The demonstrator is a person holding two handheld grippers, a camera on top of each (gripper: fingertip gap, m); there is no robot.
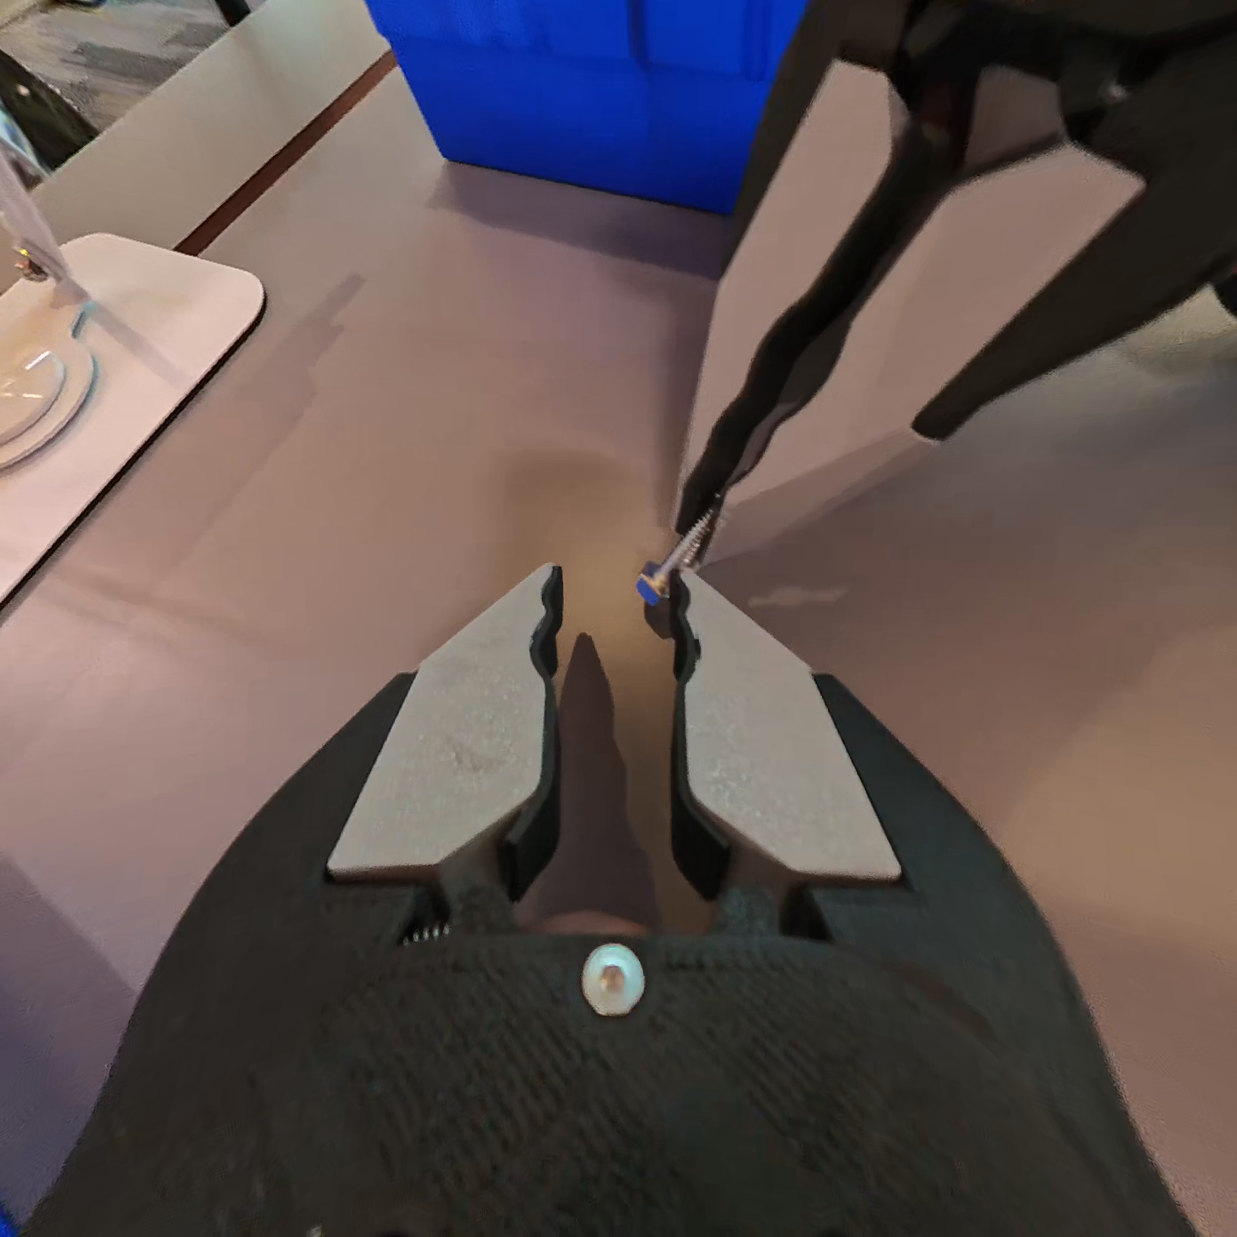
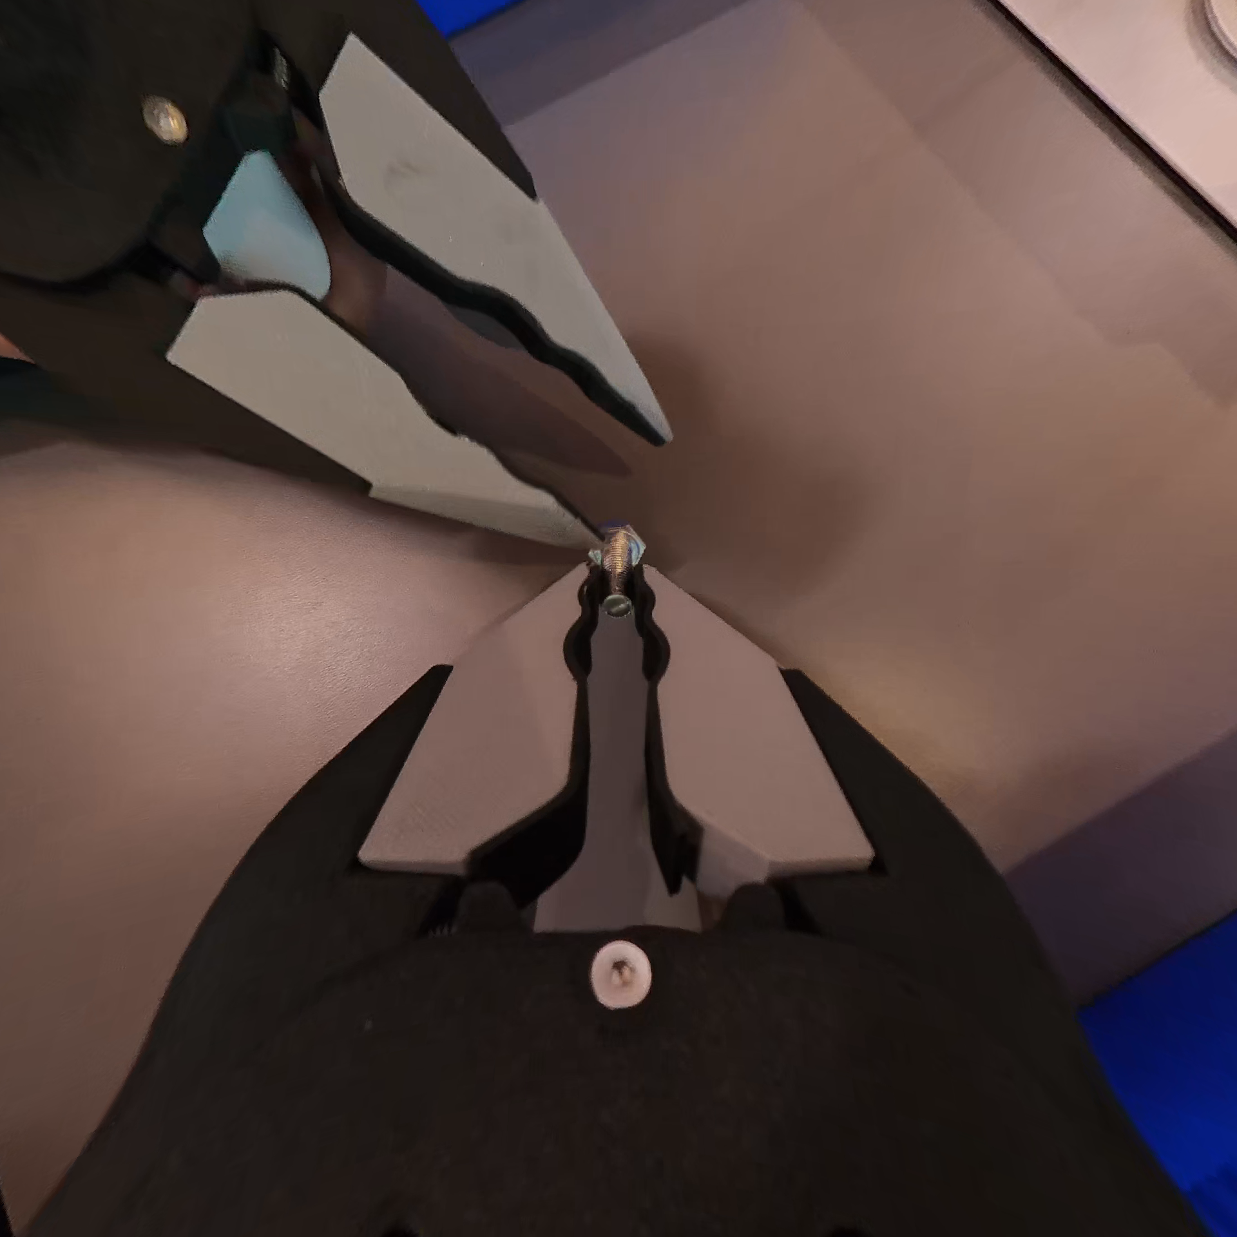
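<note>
My right gripper [image 2: 617,579] is shut on a small silver bolt [image 2: 616,569], gripping its head end between the fingertips. The threaded shank sticks out forward with a nut [image 2: 619,543] and a blue piece at its far end. My left gripper [image 1: 616,582] is open just above the table. The blue-tipped end of the bolt [image 1: 650,589] sits against the inner tip of its right finger. In the left wrist view the right gripper [image 1: 699,519] comes down from the upper right. In the right wrist view the left gripper [image 2: 626,485] reaches in from the upper left.
A blue bin [image 1: 589,100] stands at the back of the grey-brown table [image 1: 401,468] and also shows in the right wrist view [image 2: 1171,1044]. A pale mat [image 1: 147,321] with a clear glass stand [image 1: 40,381] lies at the left edge. The grippers are tip to tip, or close to it.
</note>
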